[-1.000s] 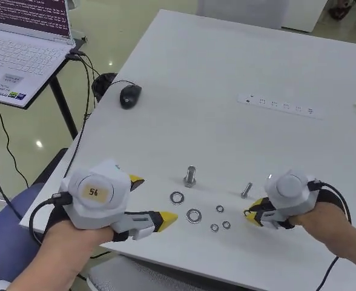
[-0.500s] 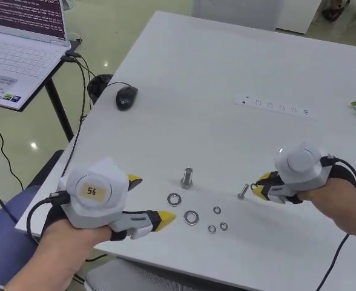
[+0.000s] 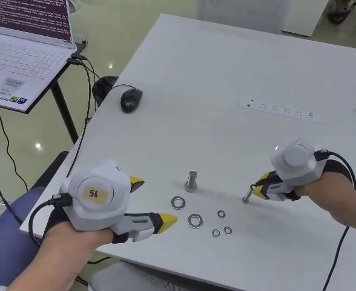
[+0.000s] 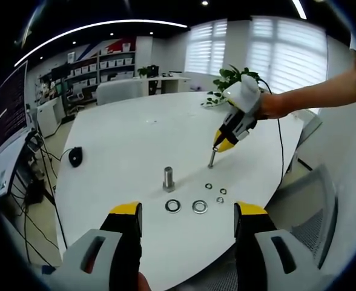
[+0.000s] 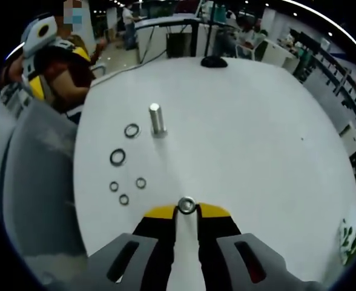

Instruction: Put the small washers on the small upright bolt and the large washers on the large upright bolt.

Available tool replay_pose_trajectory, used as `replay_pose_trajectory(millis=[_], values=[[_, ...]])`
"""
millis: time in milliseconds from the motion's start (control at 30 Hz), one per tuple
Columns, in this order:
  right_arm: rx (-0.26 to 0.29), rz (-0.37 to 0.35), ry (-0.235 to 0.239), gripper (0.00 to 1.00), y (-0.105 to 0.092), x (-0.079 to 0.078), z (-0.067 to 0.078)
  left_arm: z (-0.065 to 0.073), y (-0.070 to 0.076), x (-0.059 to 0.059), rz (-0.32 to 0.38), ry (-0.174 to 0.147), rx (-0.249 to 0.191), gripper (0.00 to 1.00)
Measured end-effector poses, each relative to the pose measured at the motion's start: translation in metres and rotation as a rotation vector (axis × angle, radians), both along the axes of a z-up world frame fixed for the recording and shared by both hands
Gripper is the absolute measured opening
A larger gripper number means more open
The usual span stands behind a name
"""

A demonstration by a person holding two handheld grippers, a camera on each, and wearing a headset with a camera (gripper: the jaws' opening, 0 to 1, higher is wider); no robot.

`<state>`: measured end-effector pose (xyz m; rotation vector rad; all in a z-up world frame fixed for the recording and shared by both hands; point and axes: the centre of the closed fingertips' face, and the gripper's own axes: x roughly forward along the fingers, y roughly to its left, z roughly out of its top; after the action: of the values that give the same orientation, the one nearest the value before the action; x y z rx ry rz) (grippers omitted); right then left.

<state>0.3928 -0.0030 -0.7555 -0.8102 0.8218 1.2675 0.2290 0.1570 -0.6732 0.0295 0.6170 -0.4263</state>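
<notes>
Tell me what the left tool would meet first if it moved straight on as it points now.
Likely the pair of large washers lying on the table just ahead of the left tool, then the large bolt behind them. Its height above the table is unclear.

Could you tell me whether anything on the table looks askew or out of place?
The small bolt seems to lean instead of standing straight like the large bolt; the right hand-held gripper, pinching what looks like a small washer, is at its top.
</notes>
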Motion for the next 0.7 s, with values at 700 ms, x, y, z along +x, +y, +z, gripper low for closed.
replay_pose_trajectory(millis=[700], values=[[-0.017, 0.018, 0.010, 0.14, 0.0012, 0.0014, -0.0073, -0.0006, -0.0035, 0.0030, -0.003, 0.001, -0.003, 0.61]])
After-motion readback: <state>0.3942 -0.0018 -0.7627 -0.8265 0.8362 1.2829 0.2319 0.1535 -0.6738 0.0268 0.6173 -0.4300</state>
